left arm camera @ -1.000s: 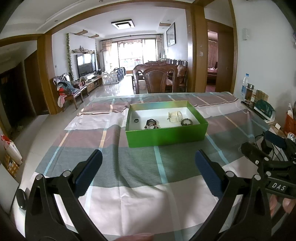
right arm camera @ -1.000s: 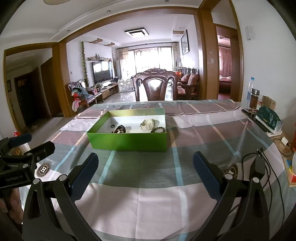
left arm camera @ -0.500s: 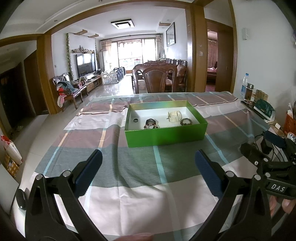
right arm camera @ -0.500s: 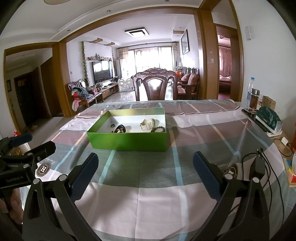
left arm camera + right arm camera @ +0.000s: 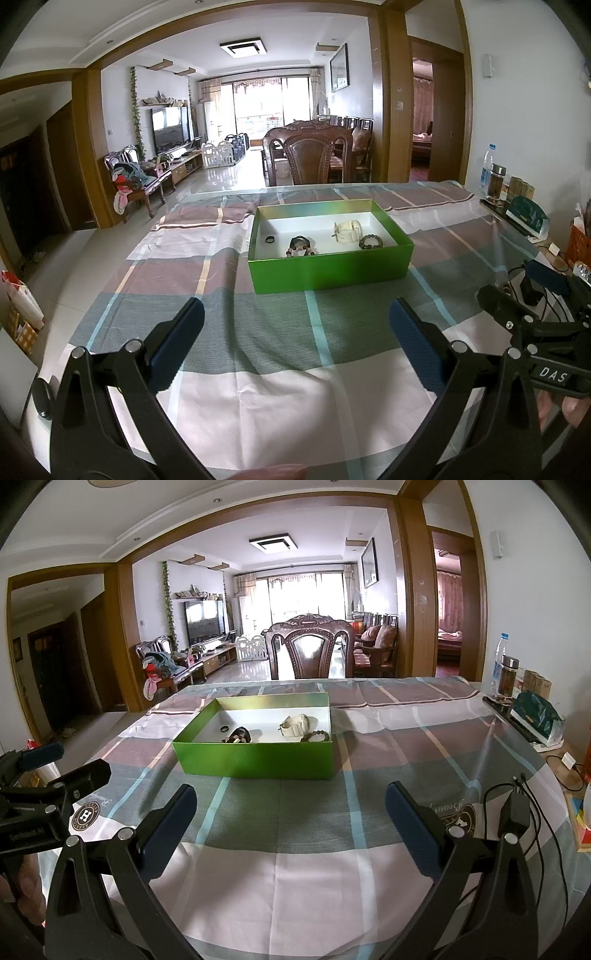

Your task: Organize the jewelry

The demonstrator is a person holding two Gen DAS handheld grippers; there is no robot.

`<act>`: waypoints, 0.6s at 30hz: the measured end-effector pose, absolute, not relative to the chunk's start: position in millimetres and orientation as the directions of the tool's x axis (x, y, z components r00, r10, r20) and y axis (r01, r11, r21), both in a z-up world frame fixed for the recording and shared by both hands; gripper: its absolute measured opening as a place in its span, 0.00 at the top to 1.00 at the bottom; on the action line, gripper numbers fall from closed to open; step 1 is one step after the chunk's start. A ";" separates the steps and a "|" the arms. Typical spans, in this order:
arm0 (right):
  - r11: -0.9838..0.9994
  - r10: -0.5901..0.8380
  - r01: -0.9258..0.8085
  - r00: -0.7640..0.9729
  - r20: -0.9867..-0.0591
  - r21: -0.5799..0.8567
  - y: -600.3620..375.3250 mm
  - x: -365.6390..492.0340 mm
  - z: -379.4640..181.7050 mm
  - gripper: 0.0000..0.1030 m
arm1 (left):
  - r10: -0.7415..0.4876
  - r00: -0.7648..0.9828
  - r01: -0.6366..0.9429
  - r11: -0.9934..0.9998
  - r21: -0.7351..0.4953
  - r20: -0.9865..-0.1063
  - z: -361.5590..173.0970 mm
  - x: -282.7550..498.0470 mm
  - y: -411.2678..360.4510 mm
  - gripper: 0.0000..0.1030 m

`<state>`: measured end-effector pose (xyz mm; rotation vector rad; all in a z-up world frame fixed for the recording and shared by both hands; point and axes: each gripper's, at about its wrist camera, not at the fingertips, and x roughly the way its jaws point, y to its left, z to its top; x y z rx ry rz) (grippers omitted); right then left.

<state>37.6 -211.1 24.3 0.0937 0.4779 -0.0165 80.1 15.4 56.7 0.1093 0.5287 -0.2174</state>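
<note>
Both grippers, left gripper (image 5: 296,320) and right gripper (image 5: 290,800), share black frames, dark blue finger pads (image 5: 176,343), silver screws; white "DAS" lettering marks the right one.

From each gripper, bare checked tablecloth (image 5: 295,332) runs unobstructed toward 12 o'clock up to the green box (image 5: 328,271), whose upright near wall bars a low, level entry; the box is open on top. At 3 o'clock of the right gripper, black cables (image 5: 532,812) lie on the cloth.
</note>
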 end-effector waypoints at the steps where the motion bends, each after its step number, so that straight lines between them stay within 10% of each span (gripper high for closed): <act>1: 0.996 0.006 0.037 0.888 -0.460 0.085 -210.9 37.5 24.5 0.03 | -0.178 0.841 0.235 0.971 0.049 -0.510 56.6 80.0 14.8 0.04; 18: 0.996 0.005 0.039 0.887 -0.462 0.086 -211.5 39.2 19.2 0.03 | -0.181 0.839 0.243 0.969 0.056 -0.513 54.0 80.5 10.2 0.04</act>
